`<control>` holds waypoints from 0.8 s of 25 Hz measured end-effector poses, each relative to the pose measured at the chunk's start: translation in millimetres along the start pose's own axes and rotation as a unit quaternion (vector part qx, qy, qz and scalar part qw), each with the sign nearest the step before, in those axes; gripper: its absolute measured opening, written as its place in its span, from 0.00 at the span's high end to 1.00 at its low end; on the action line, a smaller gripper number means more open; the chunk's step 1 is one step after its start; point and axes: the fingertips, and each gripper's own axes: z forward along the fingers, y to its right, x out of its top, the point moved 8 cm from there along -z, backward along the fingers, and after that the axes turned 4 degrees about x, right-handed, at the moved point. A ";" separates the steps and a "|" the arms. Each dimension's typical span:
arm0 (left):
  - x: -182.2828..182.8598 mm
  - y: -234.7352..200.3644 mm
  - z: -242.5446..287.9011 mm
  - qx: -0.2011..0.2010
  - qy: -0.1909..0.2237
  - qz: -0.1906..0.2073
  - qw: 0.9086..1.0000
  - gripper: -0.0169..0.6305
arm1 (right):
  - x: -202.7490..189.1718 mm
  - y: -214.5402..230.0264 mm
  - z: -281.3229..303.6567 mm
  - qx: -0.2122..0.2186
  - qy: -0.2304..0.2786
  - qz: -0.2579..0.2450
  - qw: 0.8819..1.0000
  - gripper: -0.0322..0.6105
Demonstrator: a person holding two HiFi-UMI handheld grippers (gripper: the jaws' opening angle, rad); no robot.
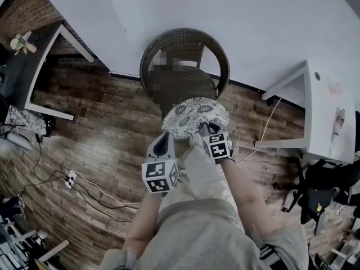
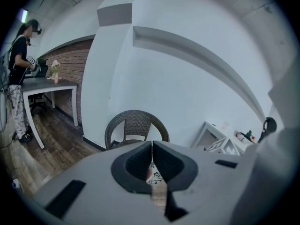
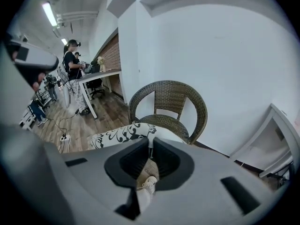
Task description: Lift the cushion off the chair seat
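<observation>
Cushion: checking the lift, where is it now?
In the head view's centre, the cushion is gripped by the left tool and right tool, before the wicker chair.

L gripper [image 2: 152, 146]: jaws closed tip to tip, just a thin slit btwn them. A bit of black-on-white patterned cushion [image 2: 155, 176] shows in the gap behind the tips. Beyond: dark wicker chair [image 2: 136, 125] w/ rounded back, vs white wall [image 2: 187, 78]. Pic's left: brick wall [image 2: 70, 64], white table [image 2: 51, 85], person [image 2: 18, 69] standing next to it on wood floor [image 2: 56, 144]. Pic's right: white shelf unit [image 2: 211, 135].
</observation>
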 end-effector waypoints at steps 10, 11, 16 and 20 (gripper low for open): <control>11.6 9.1 -50.1 -0.011 0.034 0.010 0.999 0.96 | 14.3 -9.7 -74.3 -0.019 0.061 -0.003 0.998 0.90; 13.3 9.6 -54.6 -0.012 0.038 0.011 0.999 0.96 | 16.3 -10.4 -81.3 -0.021 0.068 -0.005 0.997 0.90; 18.7 11.7 -76.0 -0.017 0.058 0.019 0.998 0.96 | 27.0 -20.0 -117.7 -0.028 0.107 -0.011 0.994 0.90; 20.8 12.4 -88.2 -0.021 0.064 0.023 0.997 0.96 | 39.0 -26.8 -147.8 -0.029 0.136 -0.027 0.990 0.90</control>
